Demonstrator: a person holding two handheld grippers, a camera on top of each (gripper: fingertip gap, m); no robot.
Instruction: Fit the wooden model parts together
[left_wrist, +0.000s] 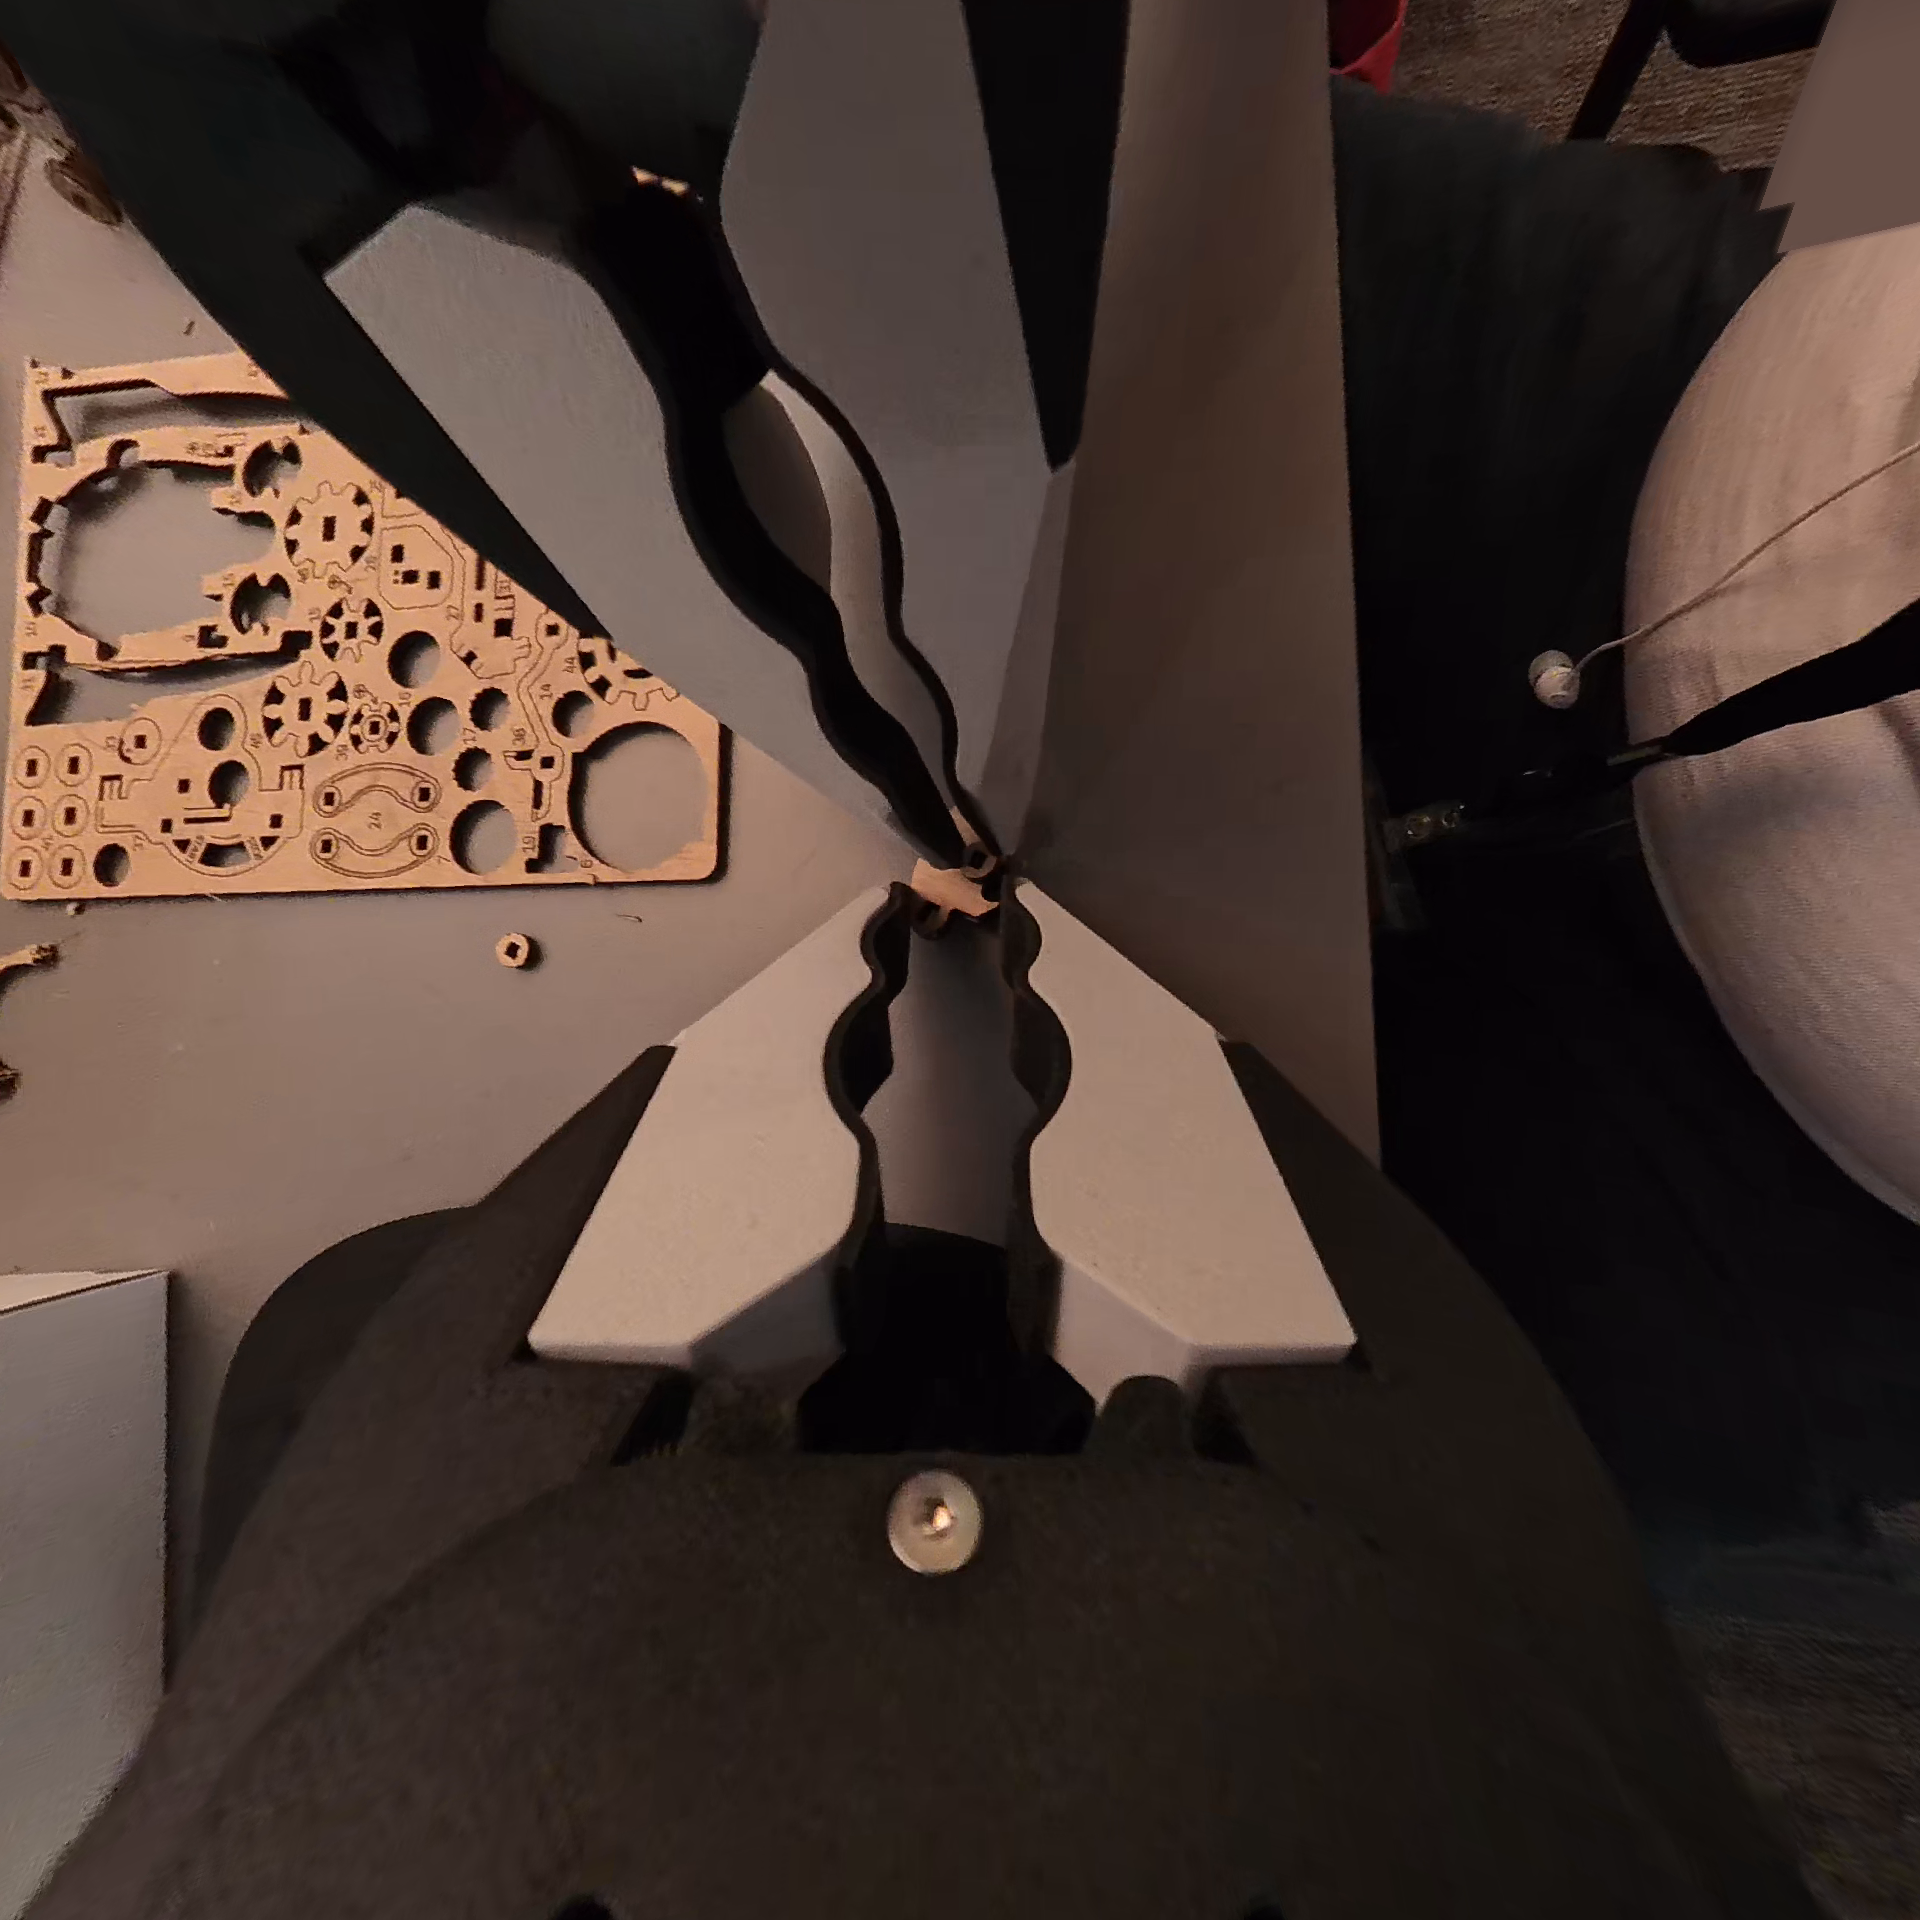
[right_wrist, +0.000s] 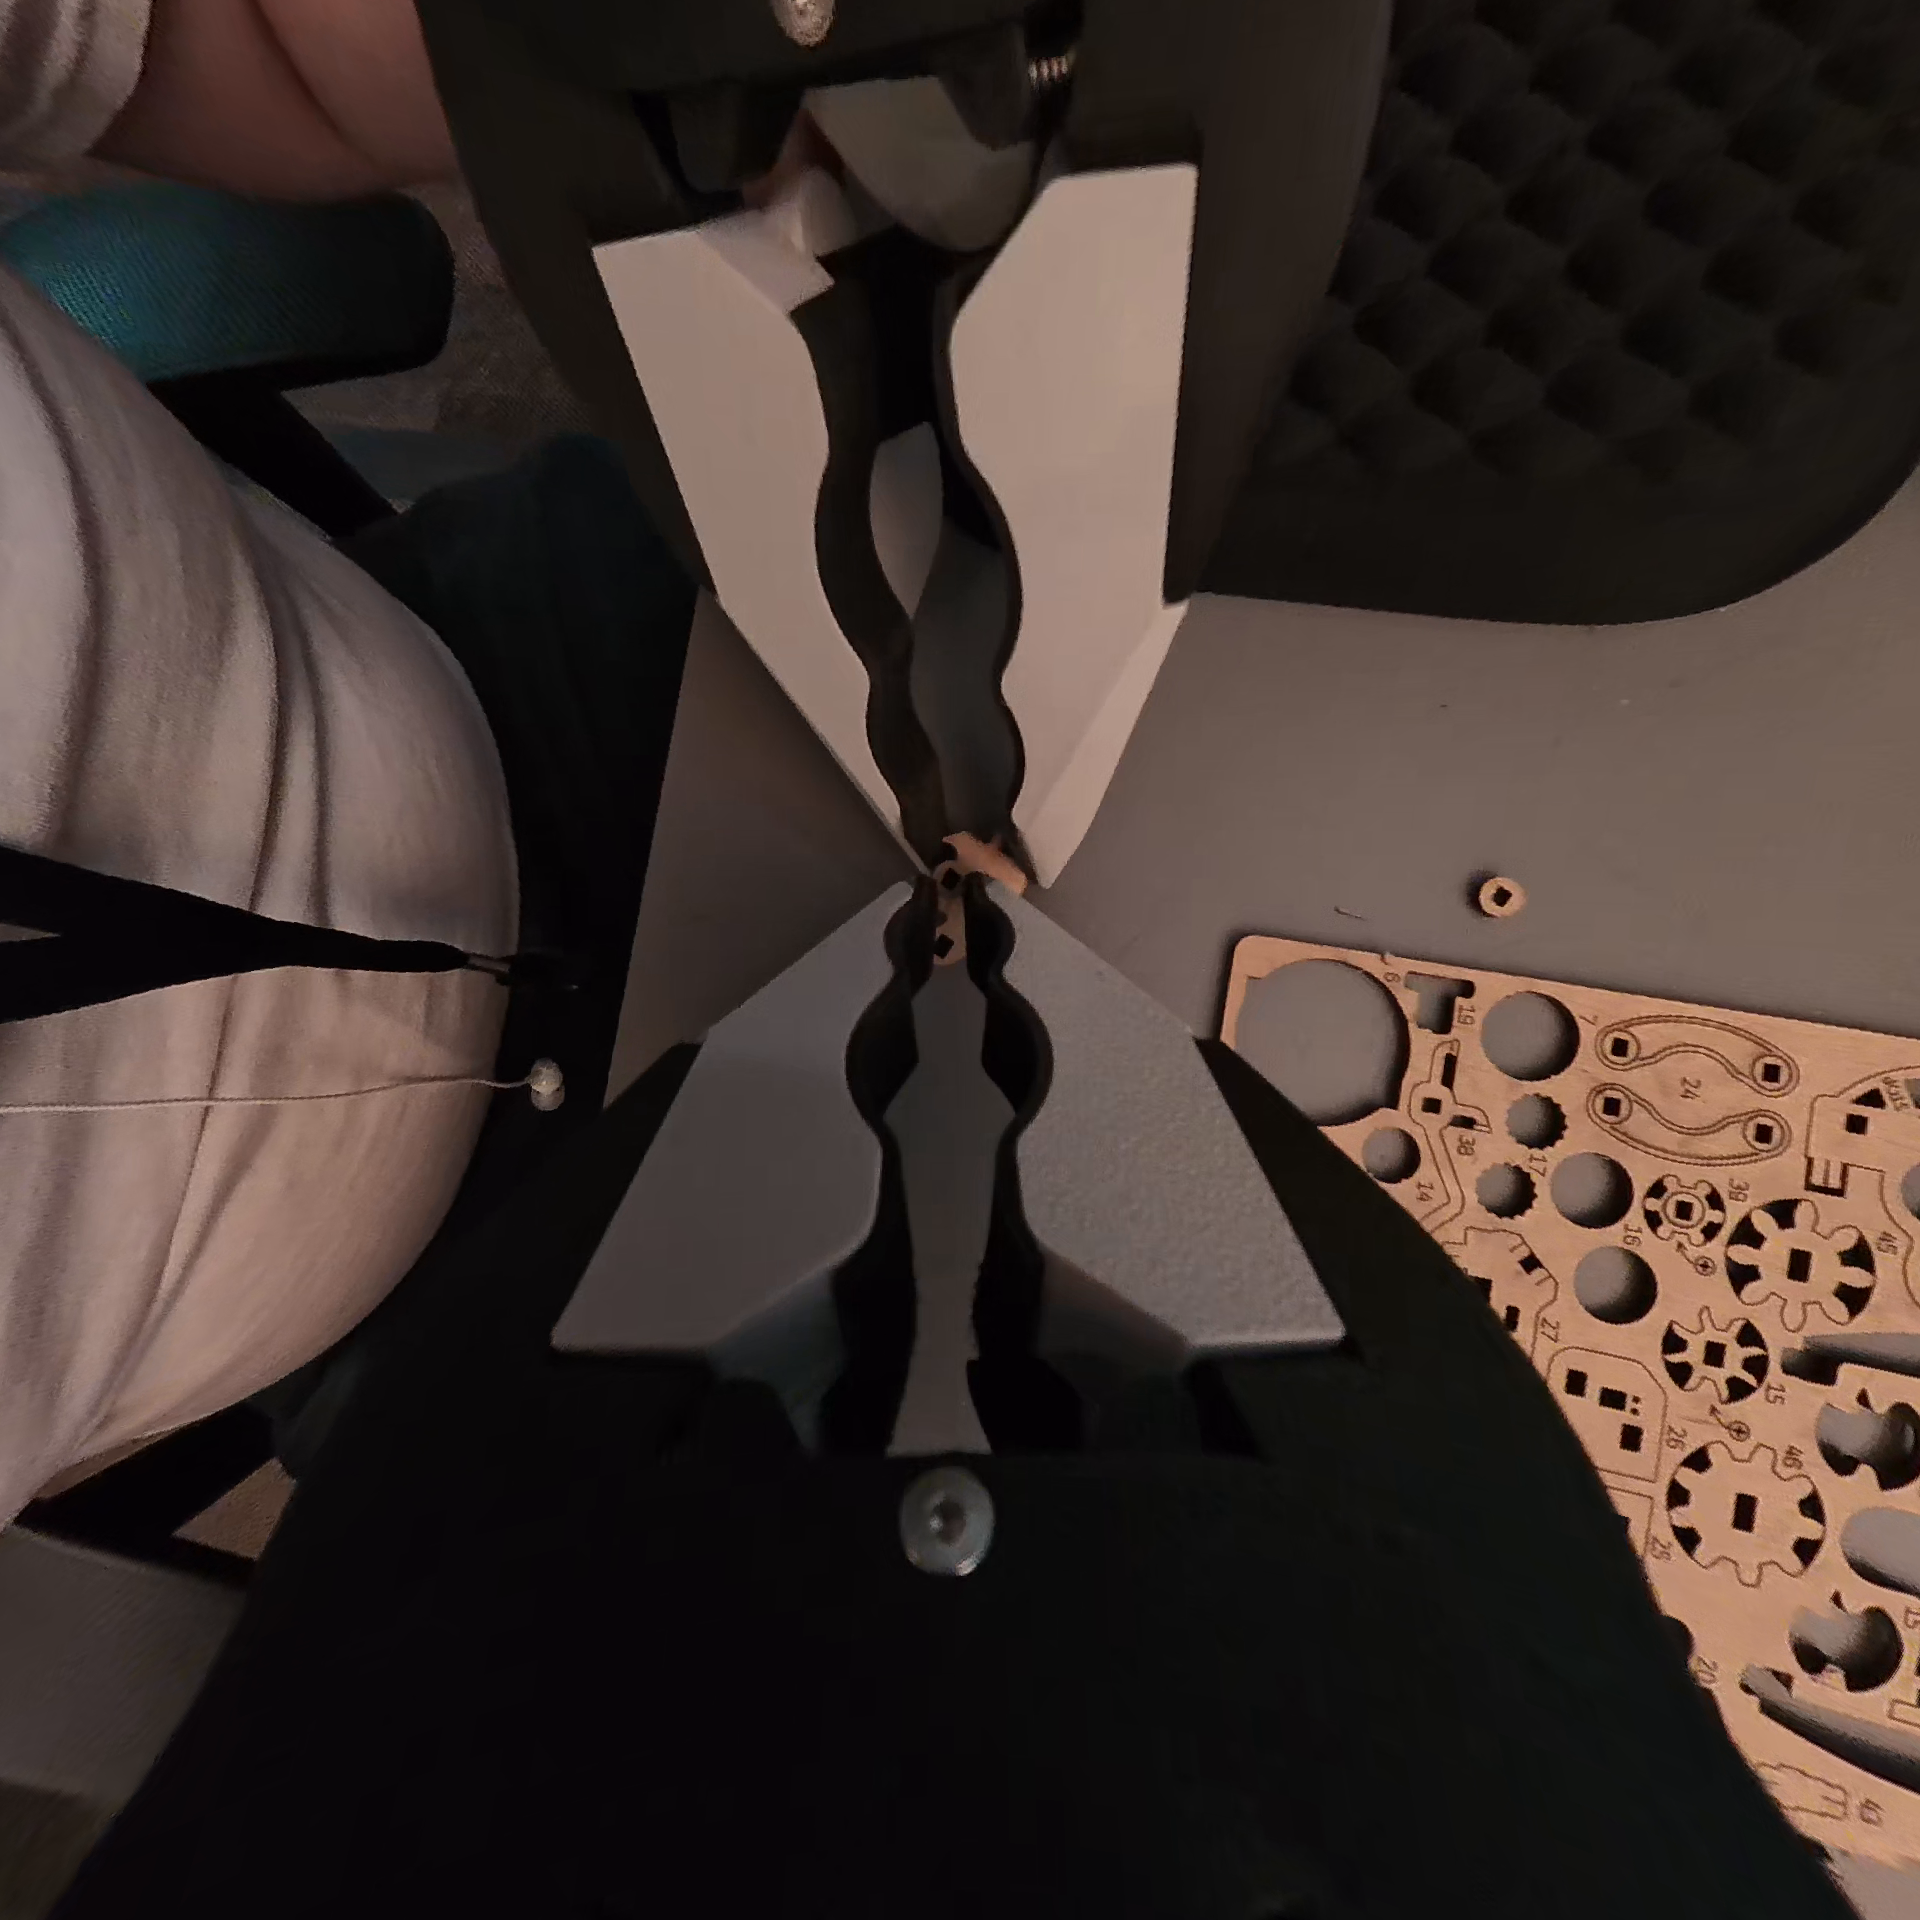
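Both grippers meet tip to tip above the grey table (left_wrist: 312, 1091). My left gripper (left_wrist: 953, 902) is shut on a small pale wooden part (left_wrist: 951, 894). In the left wrist view my right gripper (left_wrist: 971, 844) comes down from the upper left, and its tips touch that part. In the right wrist view my right gripper (right_wrist: 948, 906) is shut on a small wooden part with square holes (right_wrist: 948, 920). The left gripper (right_wrist: 975, 836) comes from the top with its pale part (right_wrist: 985, 854) pressed against mine. The joint between the two parts is mostly hidden by the fingertips.
A laser-cut wooden sheet (left_wrist: 312, 665) with gears and empty cut-outs lies flat on the table; it also shows in the right wrist view (right_wrist: 1579, 1195). A small loose wooden washer (left_wrist: 514, 949) lies near it. A white box (left_wrist: 73, 1455), dark foam (right_wrist: 1610, 312) and a person's clothing (right_wrist: 208, 831) border the area.
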